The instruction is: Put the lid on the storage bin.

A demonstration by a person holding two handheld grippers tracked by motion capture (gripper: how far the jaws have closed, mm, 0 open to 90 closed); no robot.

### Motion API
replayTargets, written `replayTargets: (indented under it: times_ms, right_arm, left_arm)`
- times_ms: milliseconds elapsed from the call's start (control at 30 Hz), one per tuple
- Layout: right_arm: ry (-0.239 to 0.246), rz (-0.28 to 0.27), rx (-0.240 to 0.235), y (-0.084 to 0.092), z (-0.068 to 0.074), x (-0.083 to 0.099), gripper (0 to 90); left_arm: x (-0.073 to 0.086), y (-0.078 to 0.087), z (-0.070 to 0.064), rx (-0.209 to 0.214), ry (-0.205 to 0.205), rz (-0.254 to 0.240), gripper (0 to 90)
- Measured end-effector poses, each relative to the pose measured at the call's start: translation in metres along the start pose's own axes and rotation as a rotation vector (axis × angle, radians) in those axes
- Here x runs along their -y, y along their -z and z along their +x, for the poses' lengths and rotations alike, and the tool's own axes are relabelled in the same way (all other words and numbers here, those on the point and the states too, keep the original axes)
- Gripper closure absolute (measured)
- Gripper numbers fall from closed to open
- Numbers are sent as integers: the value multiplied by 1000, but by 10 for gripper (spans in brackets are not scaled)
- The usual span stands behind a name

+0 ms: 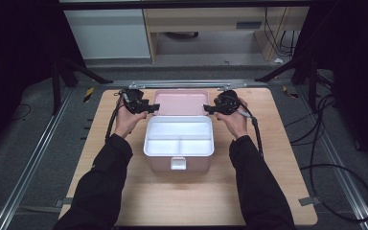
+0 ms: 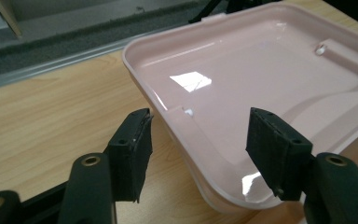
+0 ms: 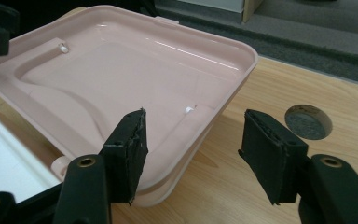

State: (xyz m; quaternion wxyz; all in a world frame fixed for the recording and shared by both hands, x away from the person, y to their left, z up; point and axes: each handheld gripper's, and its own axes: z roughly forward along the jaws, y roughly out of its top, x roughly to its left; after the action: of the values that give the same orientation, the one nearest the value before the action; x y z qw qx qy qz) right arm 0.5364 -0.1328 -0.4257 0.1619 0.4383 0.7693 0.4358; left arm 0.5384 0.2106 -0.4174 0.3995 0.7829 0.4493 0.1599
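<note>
A pink box [image 1: 163,163] stands in the middle of the wooden table, its white divided tray [image 1: 178,136] exposed. Its pink lid [image 1: 179,103] is swung back behind it, inside face up. My left gripper [image 1: 152,109] is open at the lid's left edge; in the left gripper view the lid [image 2: 261,70] has its rim between the spread jaws of that gripper [image 2: 200,140]. At the lid's right edge my right gripper [image 1: 207,109] is also open, and in its own view the gripper [image 3: 191,144] straddles the rim of the lid [image 3: 121,70].
A white latch [image 1: 178,163] sits on the box's front wall. A round hole [image 3: 307,121] is cut in the tabletop [image 1: 268,158] just right of the lid. Metal rails and cables run along the table's sides. Bare wood lies in front of the box.
</note>
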Motion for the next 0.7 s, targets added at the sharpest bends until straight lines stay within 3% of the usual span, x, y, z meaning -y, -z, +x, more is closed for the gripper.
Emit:
replayTargets:
  times_ms: [133,400,533,633,700]
  right_arm:
    - [-17,13,-18,-8,-1,3,414]
    - [-68,23,-46,-21,-5,8,411]
    - [-79,39,-69,-28,-3,9,409]
    - [-91,39,-70,-32,-2,10,396]
    - [-111,33,-72,-34,-4,10,411]
  left_arm:
    - [4,-9,0,1,-28,48,410]
    - [8,-21,5,46,12,41,410]
    - [10,-28,8,74,62,21,385]
    - [11,-29,11,85,75,19,387]
    - [13,-29,13,117,118,7,413]
